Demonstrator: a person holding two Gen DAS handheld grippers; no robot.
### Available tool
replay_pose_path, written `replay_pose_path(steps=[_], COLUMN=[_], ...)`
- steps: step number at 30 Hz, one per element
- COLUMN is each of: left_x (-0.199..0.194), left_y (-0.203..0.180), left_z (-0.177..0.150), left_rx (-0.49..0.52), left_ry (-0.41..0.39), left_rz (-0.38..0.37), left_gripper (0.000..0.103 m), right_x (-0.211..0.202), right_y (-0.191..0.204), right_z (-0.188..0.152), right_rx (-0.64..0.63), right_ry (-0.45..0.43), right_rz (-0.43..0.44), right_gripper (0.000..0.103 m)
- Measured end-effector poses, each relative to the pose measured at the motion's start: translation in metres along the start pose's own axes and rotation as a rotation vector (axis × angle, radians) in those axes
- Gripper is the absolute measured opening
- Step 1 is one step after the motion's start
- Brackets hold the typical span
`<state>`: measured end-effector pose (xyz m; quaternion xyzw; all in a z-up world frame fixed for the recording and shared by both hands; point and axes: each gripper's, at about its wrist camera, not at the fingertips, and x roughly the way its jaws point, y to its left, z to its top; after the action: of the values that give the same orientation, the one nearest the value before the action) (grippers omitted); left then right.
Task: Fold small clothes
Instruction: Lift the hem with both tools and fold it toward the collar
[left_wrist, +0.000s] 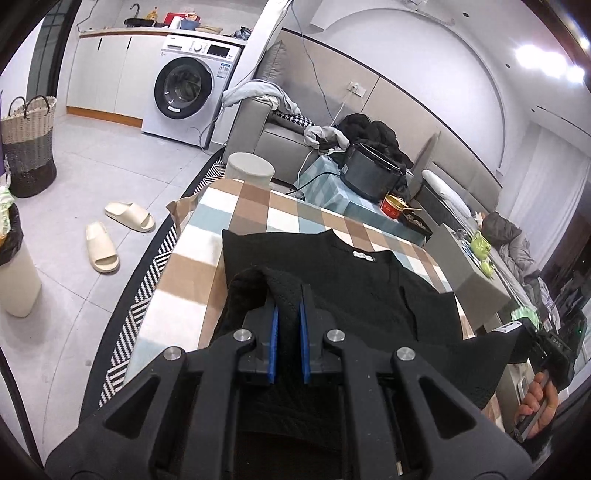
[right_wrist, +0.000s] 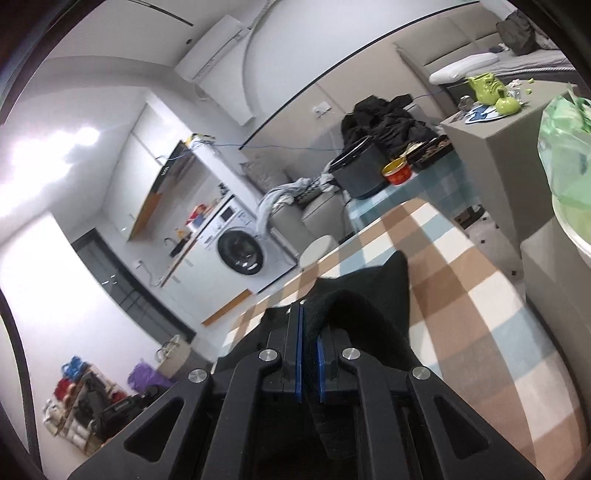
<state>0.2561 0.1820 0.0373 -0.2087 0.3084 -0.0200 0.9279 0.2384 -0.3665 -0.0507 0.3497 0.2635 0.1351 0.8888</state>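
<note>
A black knit top (left_wrist: 332, 280) lies on the checked tablecloth (left_wrist: 258, 206), with its white neck label (left_wrist: 362, 255) facing up. My left gripper (left_wrist: 289, 295) is shut on a lifted near edge of the top. My right gripper (right_wrist: 309, 317) is shut on another black edge of the top (right_wrist: 373, 295) and holds it above the cloth (right_wrist: 461, 280). The right gripper also shows at the right edge of the left wrist view (left_wrist: 532, 339), with the black fabric stretched between the two grippers.
Behind the table stand a black cooker (left_wrist: 373, 173), a red bowl (left_wrist: 393, 206), a white stool (left_wrist: 249, 168) and a grey sofa (left_wrist: 273, 136) with loose clothes. A washing machine (left_wrist: 188, 88), slippers (left_wrist: 110, 236) and a woven basket (left_wrist: 29, 144) are on the left.
</note>
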Motion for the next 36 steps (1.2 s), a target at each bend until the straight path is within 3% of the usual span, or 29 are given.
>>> replay_pose_path(steps=[10,16,19,20,21,24,32,34,36], left_x=[0.097,0.145,0.153,0.152,0.153,0.153,0.133,0.126,0.123], left_y=[0.021,0.038,0.041,0.042,0.042,0.044,0.055,0.057,0.057], left_z=[0.028,0.017,0.013,0.011,0.011,0.007,-0.009,-0.012,-0.015], left_rx=[-0.069,-0.101,-0.097,-0.097,-0.094,-0.087,-0.117,-0.120,-0.108], left_ry=[0.076,0.163,0.185,0.186,0.192,0.220,0.261,0.264,0.267], left_rz=[0.021,0.058,0.053,0.050,0.050,0.058,0.054,0.053,0.052], left_gripper=[0.007,0.007,0.007,0.007,0.008,0.016,0.032,0.032,0.032], right_x=[0.069,0.108,0.114,0.114,0.112,0.104,0.098,0.103,0.106], right_y=[-0.011,-0.042,-0.056,-0.057,-0.059,-0.059,-0.052,-0.050,-0.047], right_z=[0.022,0.017,0.016,0.015,0.015,0.010,-0.008,-0.012,-0.015], right_rx=[0.024,0.072,0.098,0.095,0.084,0.062,-0.049,-0.085,-0.118], right_ry=[0.026,0.182,0.282,0.294,0.314,0.343,0.397,0.424,0.427], right_rz=[-0.102,-0.154,-0.138,-0.132,-0.135,-0.106,-0.105,-0.129,-0.142], right_gripper=[0.006,0.006,0.012,0.016,0.029,0.042,0.041,0.038,0.025])
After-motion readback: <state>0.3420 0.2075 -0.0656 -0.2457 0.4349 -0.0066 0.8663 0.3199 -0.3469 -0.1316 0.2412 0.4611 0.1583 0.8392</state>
